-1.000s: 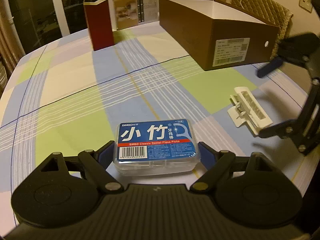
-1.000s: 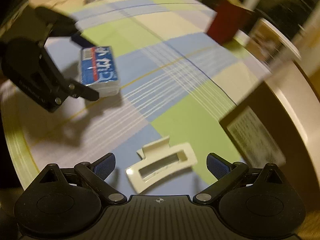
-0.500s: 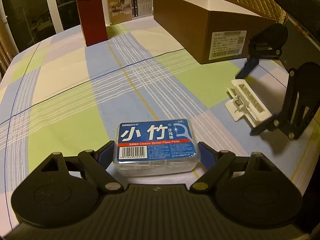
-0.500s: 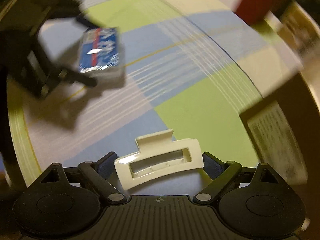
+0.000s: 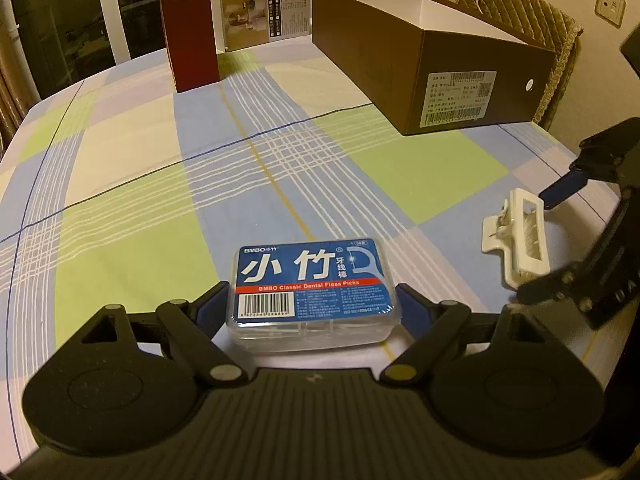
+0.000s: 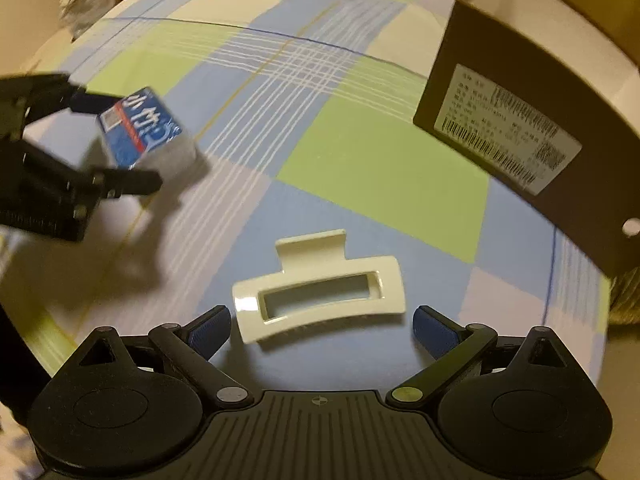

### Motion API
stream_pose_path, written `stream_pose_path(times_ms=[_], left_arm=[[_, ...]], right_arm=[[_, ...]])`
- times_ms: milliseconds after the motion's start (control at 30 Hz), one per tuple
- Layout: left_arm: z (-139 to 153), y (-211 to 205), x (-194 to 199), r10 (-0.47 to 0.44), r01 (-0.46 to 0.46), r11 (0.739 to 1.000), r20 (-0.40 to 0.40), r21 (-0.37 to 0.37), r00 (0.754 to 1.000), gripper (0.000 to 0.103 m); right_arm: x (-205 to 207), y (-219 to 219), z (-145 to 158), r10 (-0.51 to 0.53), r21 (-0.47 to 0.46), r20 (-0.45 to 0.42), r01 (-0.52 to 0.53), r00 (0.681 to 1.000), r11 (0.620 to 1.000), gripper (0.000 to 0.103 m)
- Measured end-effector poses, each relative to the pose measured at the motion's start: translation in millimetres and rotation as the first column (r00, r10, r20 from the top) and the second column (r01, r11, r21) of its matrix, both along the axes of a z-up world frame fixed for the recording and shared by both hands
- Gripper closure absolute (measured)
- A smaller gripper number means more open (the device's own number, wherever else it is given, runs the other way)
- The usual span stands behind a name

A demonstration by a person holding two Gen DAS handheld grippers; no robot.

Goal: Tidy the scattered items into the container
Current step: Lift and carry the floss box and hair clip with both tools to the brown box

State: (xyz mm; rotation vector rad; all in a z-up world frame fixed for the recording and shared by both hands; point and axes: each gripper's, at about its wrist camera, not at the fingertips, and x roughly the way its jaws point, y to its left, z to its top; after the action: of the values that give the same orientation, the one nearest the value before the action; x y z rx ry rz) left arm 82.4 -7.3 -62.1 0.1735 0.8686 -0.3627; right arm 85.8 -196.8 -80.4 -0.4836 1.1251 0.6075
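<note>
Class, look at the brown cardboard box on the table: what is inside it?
Inside the brown cardboard box only bare white inner walls show; its floor is hidden by the near wall, so contents cannot be ruled out.

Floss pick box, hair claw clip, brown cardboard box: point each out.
floss pick box (image 5: pixel 308 276): left wrist view, blue lid label.
hair claw clip (image 6: pixel 320 314): right wrist view, cream frame below its slot.
brown cardboard box (image 5: pixel 380 68): left wrist view, long side wall.

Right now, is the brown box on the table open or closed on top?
Open. The brown box has no lid on top, and its white inner walls show; whether anything lies inside cannot be told.
</note>
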Motion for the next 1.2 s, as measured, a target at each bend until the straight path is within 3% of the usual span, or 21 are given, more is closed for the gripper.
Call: stream_pose_path(times_ms=[267, 300, 333, 667, 833, 1200], left_arm=[[-1.8, -0.4, 1.1, -0.005, 0.005, 1.000, -0.009, -0.005, 1.000, 0.019], [-2.4, -0.2, 1.4, -0.006, 0.006, 1.000, -0.013, -0.004, 1.000, 0.019], [-2.9, -0.3, 1.5, -0.006, 0.006, 1.000, -0.015, -0.005, 1.000, 0.019], [-6.8, -3.8, 3.5, -0.003, 0.003, 1.000, -0.020, 0.015, 1.000, 0.018], [-9.1, -5.2, 6.6, 0.023, -0.022, 0.999, -0.018, 0.034, 1.000, 0.013], [-6.8, -0.9, 17.8, 0.108, -0.109, 0.994, -0.048, -0.026, 0.993, 0.015]], right_arm=[[-1.4, 7.6, -4.6, 0.076, 0.011, 0.028, -0.076, 0.997, 0.997, 0.001], [-0.6, 5.9, -5.7, 0.060, 0.022, 0.023, -0.061, 0.998, 0.998, 0.001], [0.1, 4.0, -6.4, 0.039, 0.039, 0.017, -0.039, 0.999, 0.998, 0.013], [-15.6, -7.2, -5.8, -0.220, 0.182, 0.051, 0.207, 0.974, 0.961, 0.013], [-16.8, -3.4, -7.1, -0.229, 0.197, 0.083, 0.209, 0.970, 0.958, 0.013], [-17.0, 0.9, -9.7, -0.230, 0.210, 0.098, 0.206, 0.968, 0.956, 0.013]])
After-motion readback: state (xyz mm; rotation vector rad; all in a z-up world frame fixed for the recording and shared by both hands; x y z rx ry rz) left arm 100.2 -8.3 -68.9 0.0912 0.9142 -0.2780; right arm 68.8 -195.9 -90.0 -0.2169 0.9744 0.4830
